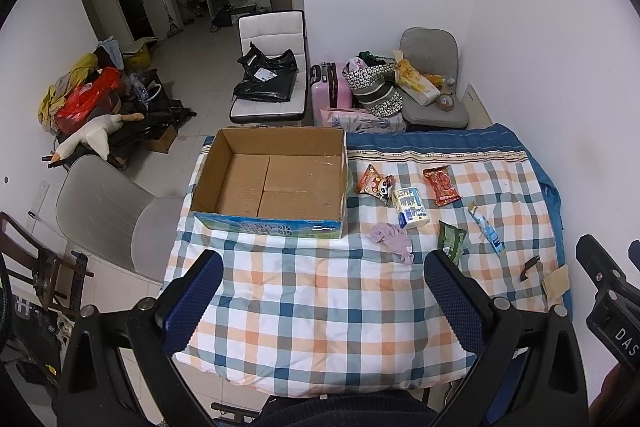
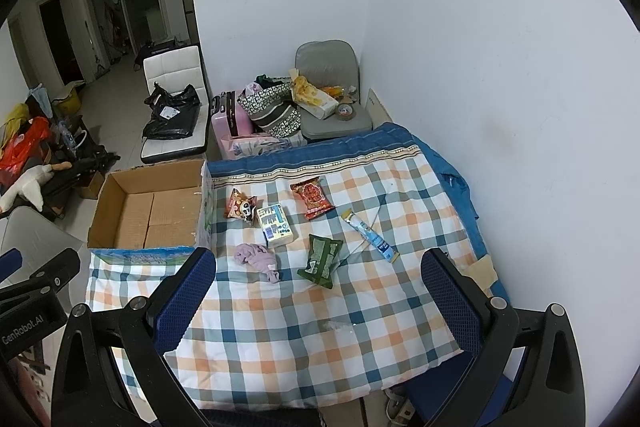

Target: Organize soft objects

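Note:
An empty cardboard box (image 1: 268,183) (image 2: 148,207) stands at the far left of the plaid-covered table (image 1: 320,307) (image 2: 320,319). To its right lie a crumpled purple cloth (image 1: 391,238) (image 2: 258,259), a tissue pack (image 1: 411,207) (image 2: 276,225), a panda snack bag (image 1: 375,184) (image 2: 241,207), a red snack bag (image 1: 441,185) (image 2: 312,198), a green packet (image 1: 452,241) (image 2: 321,259) and a blue stick sachet (image 1: 487,229) (image 2: 371,236). My left gripper (image 1: 324,299) is open and empty above the table's near part. My right gripper (image 2: 320,299) is open and empty, short of the objects.
A grey chair (image 1: 104,219) stands left of the table. Behind it are a white chair with black bags (image 1: 270,75), a pink suitcase (image 1: 330,85) and a loaded grey chair (image 1: 430,83). A white wall (image 2: 500,67) runs along the right. A small dark clip (image 1: 530,266) lies near the right edge.

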